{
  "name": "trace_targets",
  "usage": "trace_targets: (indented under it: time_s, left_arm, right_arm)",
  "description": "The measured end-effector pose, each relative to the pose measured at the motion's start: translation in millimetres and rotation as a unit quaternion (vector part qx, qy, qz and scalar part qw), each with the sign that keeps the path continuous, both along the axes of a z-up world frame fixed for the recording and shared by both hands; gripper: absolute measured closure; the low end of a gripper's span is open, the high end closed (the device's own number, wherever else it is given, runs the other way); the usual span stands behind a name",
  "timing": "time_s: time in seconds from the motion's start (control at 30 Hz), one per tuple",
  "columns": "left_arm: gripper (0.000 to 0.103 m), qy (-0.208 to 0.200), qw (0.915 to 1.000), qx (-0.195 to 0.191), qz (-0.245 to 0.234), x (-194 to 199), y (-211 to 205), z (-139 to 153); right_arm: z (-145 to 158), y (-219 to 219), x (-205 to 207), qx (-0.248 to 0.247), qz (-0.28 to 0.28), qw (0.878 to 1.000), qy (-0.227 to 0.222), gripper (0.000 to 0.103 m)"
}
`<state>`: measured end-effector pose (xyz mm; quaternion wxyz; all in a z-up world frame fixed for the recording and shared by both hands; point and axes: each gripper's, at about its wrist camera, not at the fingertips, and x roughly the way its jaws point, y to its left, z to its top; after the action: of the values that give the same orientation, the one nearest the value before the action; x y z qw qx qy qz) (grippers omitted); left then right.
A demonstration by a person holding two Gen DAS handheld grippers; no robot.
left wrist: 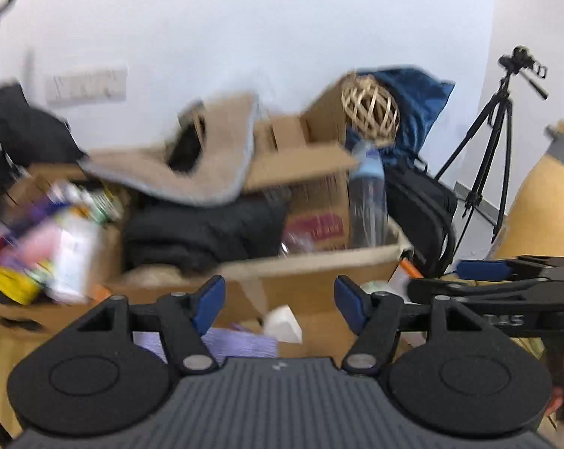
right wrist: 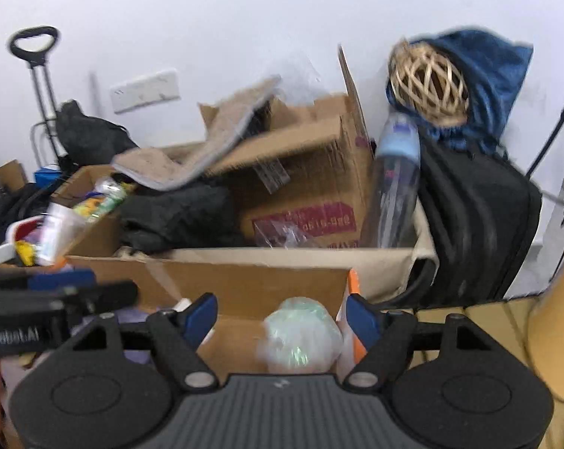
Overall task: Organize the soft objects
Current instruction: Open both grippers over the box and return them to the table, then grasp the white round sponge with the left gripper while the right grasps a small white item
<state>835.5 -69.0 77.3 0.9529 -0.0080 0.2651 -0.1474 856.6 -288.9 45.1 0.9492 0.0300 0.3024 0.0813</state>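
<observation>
A beige soft mat with a grey rim (left wrist: 207, 153) lies draped over the open cardboard boxes; it also shows in the right wrist view (right wrist: 207, 138). Dark folded cloth (left wrist: 203, 228) sits under it in a box, also seen in the right wrist view (right wrist: 181, 213). A purple cloth (left wrist: 241, 342) lies low behind my left gripper (left wrist: 280, 305), which is open and empty. My right gripper (right wrist: 282, 318) is open, with a pale green wrapped bundle (right wrist: 300, 333) behind its gap, not gripped. Each gripper shows from the side in the other's view, the right one (left wrist: 480, 271) and the left one (right wrist: 61, 280).
A large cardboard box (right wrist: 300, 191) holds a clear bottle (right wrist: 394, 179). A wicker ball (right wrist: 428, 82) rests on blue fabric (right wrist: 495, 67) above a black bag (right wrist: 476, 224). A box of packaged goods (left wrist: 54, 239) sits at left. A tripod (left wrist: 499, 142) stands right, a trolley (right wrist: 39, 86) left.
</observation>
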Motion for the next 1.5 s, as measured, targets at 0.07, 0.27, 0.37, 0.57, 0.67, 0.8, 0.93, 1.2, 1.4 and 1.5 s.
trace_targets:
  time_s: [0.07,0.27,0.37,0.57,0.67,0.8,0.93,1.2,1.4,1.5]
  left_arm:
    - [0.033,-0.025,0.9996,0.014,0.002,-31,13,28]
    - [0.022,-0.094,0.9945,0.046,0.01,-150,51,77]
    - [0.017,-0.151,0.9856,0.064,0.042,-233,67,78]
    - [0.006,-0.197,0.978,0.052,0.045,-384,77,48]
    - [0.003,-0.205,0.9758,0.032,0.069,-446,80,27]
    - [0.0,-0.212,0.9724,0.042,0.089,-513,79,-1]
    - [0.0,-0.224,0.9661,0.075,0.104,-555,78,-21]
    - [0.0,-0.196,0.9748,0.053,0.091,-569,81,-36]
    - [0.0,-0.158,0.9827,0.049,0.083,-529,80,-56]
    - [0.0,-0.127,0.9866,0.053,0.088,-495,79,-70]
  right_arm:
    - [20,-5,-24,-0.006,0.002,1.0,-0.008,0.023]
    - [75,-25,-139,-0.021,0.007,0.998,-0.056,0.015]
    - [82,-27,-210,-0.023,0.019,0.996,-0.086,0.012]
    - [62,-24,-360,0.018,0.052,0.99,-0.126,0.012]
    - [48,-13,-417,0.019,0.052,0.989,-0.14,0.012]
    - [27,4,-489,0.011,0.041,0.986,-0.16,0.007]
    - [1,19,-541,-0.003,0.057,0.982,-0.179,0.0]
    - [-13,27,-566,0.004,0.054,0.985,-0.166,0.0]
    - [-28,30,-548,0.016,0.053,0.988,-0.147,0.004]
    - [-37,28,-529,0.029,0.049,0.99,-0.13,0.011]
